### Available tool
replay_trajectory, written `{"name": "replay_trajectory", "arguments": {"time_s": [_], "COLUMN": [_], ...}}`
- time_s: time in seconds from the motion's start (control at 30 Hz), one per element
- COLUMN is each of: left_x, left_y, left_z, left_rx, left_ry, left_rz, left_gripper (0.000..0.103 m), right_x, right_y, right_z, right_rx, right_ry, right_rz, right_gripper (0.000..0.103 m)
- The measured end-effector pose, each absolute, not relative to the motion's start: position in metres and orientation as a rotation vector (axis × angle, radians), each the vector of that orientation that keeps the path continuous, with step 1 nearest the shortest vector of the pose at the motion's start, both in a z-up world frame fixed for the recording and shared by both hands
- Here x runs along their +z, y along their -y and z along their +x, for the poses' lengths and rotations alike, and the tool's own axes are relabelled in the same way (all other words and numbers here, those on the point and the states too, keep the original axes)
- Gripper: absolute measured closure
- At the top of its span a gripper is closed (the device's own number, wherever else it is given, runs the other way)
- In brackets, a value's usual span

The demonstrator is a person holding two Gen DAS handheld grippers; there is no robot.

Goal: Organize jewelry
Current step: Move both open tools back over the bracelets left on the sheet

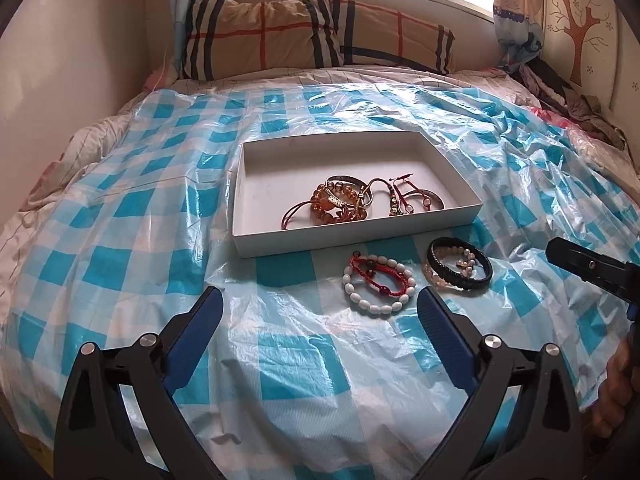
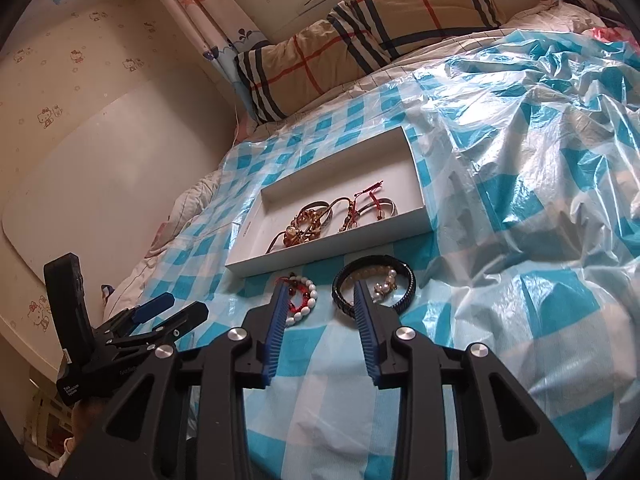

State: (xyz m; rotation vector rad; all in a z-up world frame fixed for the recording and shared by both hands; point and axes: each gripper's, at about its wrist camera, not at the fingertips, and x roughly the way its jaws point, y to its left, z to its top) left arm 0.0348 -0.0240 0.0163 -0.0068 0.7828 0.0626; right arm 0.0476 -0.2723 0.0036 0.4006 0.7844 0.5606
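A white shallow box (image 1: 352, 238) (image 2: 328, 249) lies on the bed and holds amber bead bracelets (image 1: 336, 204) (image 2: 298, 236), a silver bangle and red cords. In front of it lie a white bead bracelet (image 1: 349, 298) (image 2: 310, 294) with a red cord bracelet inside, and a black braided bracelet (image 1: 460, 280) (image 2: 410, 280) around a pearl one. My left gripper (image 1: 320, 296) is open wide above the sheet, its right finger beside the white beads. My right gripper (image 2: 320, 285) is partly open, fingers over both bracelet piles, nothing pressed.
A blue-and-white checked plastic sheet (image 1: 160, 208) covers the bed. A plaid pillow (image 1: 312, 36) lies at the far end under a window. A wall (image 2: 100, 152) runs along the left of the bed. Crumpled clothes (image 1: 576, 104) lie at the far right.
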Motion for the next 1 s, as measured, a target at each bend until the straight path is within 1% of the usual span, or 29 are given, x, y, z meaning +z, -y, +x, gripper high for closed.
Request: {"name": "replay_trajectory", "arguments": {"time_s": [0.2,0.3,0.4,0.5,0.6,0.63,0.7,0.83,1.0], "left_x": [0.029,0.035,0.040,0.042,0.044,0.045,0.044,0.033,0.016], "left_y": [0.032,0.035,0.035,0.035,0.036,0.036,0.032,0.019,0.007], "left_z": [0.017,0.009,0.003,-0.002,-0.007,-0.009,-0.010,-0.010,0.002], "left_rx": [0.064,0.061,0.062,0.061,0.055,0.051,0.051,0.066,0.069], "left_ry": [-0.766,-0.756,-0.753,-0.757,-0.755,-0.757,-0.763,-0.794,-0.831], "left_rz": [0.014,0.023,0.020,0.014,0.020,0.019,0.007,-0.020,-0.048], "left_gripper": [0.008,0.008,0.008,0.008,0.008,0.008,0.008,0.008,0.008], "right_x": [0.008,0.014,0.019,0.021,0.022,0.022,0.021,0.017,0.004], "right_y": [0.271,0.271,0.272,0.274,0.275,0.274,0.273,0.269,0.265], "right_z": [0.029,0.020,0.014,0.008,0.004,0.004,0.003,0.007,0.024], "right_rx": [0.562,0.560,0.557,0.550,0.549,0.548,0.543,0.537,0.521], "right_ry": [-0.789,-0.778,-0.771,-0.771,-0.778,-0.784,-0.793,-0.808,-0.835], "right_rz": [0.405,0.386,0.376,0.372,0.361,0.352,0.332,0.299,0.275], "right_gripper": [0.063,0.059,0.059,0.055,0.054,0.051,0.048,0.046,0.046]}}
